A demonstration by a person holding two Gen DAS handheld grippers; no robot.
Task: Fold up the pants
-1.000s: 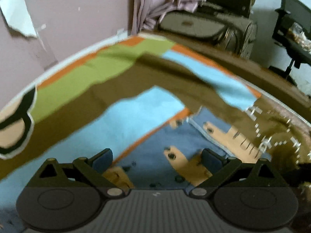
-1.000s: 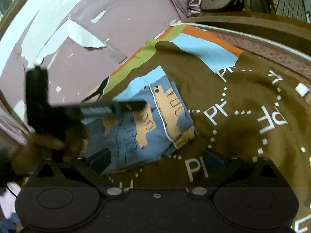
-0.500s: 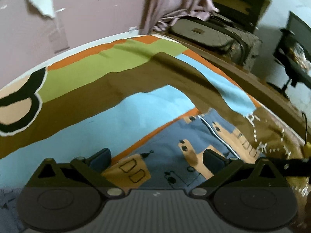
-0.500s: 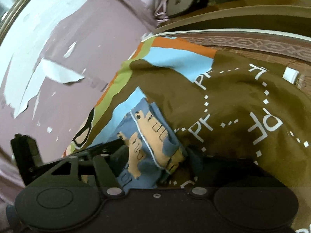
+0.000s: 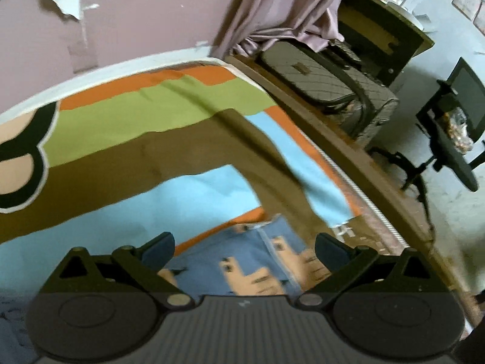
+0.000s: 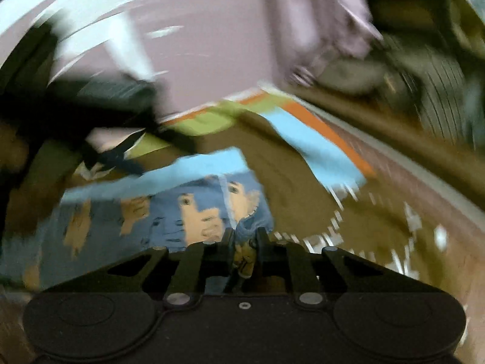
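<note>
The pants (image 5: 251,261), blue cloth printed with tan blocky shapes and a thin white seam line, lie on the bedspread (image 5: 121,163) near its brown band, and every other place here is given from them. In the left wrist view they sit directly under the left gripper (image 5: 245,247), whose two blue-padded fingers (image 5: 159,245) stand wide apart above the cloth, holding nothing. In the right wrist view, heavily smeared by motion, the pants (image 6: 169,212) spread out to the left of the right gripper (image 6: 245,242), whose fingers are drawn close together with a bunched fold of the blue and tan fabric pinched between them at the garment's near right corner. The bedspread (image 6: 288,188) runs out beyond the pants in stripes of light blue, brown, green and orange; to the right of the pants its brown part carries white printed letters and dashes, too blurred in both views to read. Past the far edge of the pants rises a mauve wall (image 5: 145,18) with peeling white patches. Beyond and right of the pants a mauve curtain (image 5: 282,3) hangs over a grey quilted bag (image 5: 306,75) with a small dark plate whose writing cannot be made out. Further right of the pants stands a black office chair (image 5: 454,139)
</note>
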